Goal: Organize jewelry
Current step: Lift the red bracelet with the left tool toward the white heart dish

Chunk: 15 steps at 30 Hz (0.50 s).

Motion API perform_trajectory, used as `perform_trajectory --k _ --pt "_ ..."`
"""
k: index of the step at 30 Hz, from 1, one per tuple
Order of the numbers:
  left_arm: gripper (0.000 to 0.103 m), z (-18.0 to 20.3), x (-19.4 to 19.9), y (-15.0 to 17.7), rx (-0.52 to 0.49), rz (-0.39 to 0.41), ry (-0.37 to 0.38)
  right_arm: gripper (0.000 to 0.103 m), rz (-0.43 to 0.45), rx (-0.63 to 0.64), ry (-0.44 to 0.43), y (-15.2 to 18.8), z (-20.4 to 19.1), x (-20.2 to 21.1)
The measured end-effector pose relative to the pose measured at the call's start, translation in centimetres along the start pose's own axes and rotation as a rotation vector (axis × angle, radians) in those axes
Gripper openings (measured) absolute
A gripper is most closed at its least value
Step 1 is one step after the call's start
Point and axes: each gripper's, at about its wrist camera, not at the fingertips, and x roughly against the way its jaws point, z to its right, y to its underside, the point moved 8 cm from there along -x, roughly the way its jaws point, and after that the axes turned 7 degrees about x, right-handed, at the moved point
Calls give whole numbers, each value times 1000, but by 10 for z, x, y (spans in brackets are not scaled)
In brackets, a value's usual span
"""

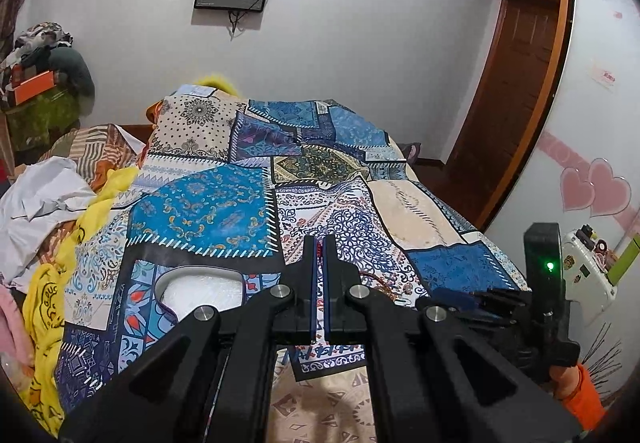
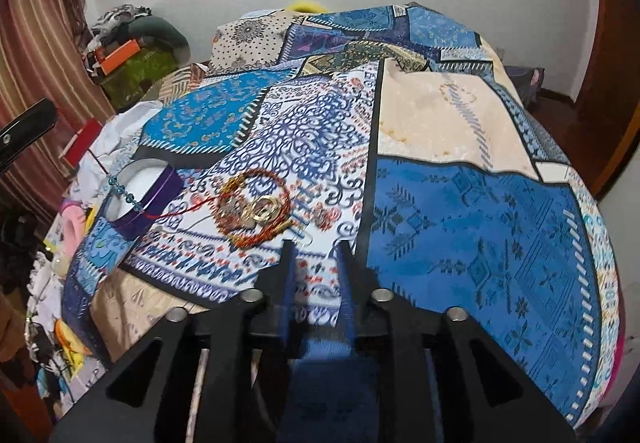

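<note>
In the right wrist view, going from the left side of the frame, a string of teal beads (image 2: 127,192) hangs across the white container with a purple wall (image 2: 160,189) that stands on the patchwork bedspread (image 2: 460,227). A thin red thread (image 2: 176,214) runs from there toward the middle. At the centre lies the jewelry pile (image 2: 256,209): a red-orange beaded bracelet curled in a loop, with gold rings (image 2: 262,209) lying inside it. The pile is spread wider than it is deep in the frame.

The right gripper (image 2: 318,249) has its jaws a little apart, and nothing is between them; only the printed cloth shows in the gap. The pile lies just beyond its left fingertip, up and to the left of the gap, so the coming move probably needs a small shift to the left and forward. The right hand seems the nearer one to the pile.

In the left wrist view the left gripper (image 1: 319,243) has its jaws together, and a thin reddish strand (image 1: 319,249) shows in the narrow slit between them; it is too small to tell if this is the thread. The white container (image 1: 200,289) is at the lower left of this frame. This view shows also the other device with a green light (image 1: 550,266) at the right and an orange sleeve (image 1: 584,391), but the pile is mostly hidden behind the fingers. Only the right wrist view shows the rings and the beads clearly.
</note>
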Motion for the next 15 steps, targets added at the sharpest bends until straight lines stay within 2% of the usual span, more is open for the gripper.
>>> perform_trajectory --k 5,8,10,11,15 --pt "1 -4 -2 0 4 3 -11 26 23 49 49 -10 1 -7" --pt "1 -7 -2 0 8 5 -20 25 -1 64 49 -10 1 -18" --pt "1 -10 -2 -1 10 7 -26 19 -7 63 42 -8 1 -22" --pt "1 -11 -2 -1 12 8 -30 11 -5 63 36 -7 1 -22" --pt "1 -20 1 -5 28 16 -41 9 1 58 30 -8 -1 -16"
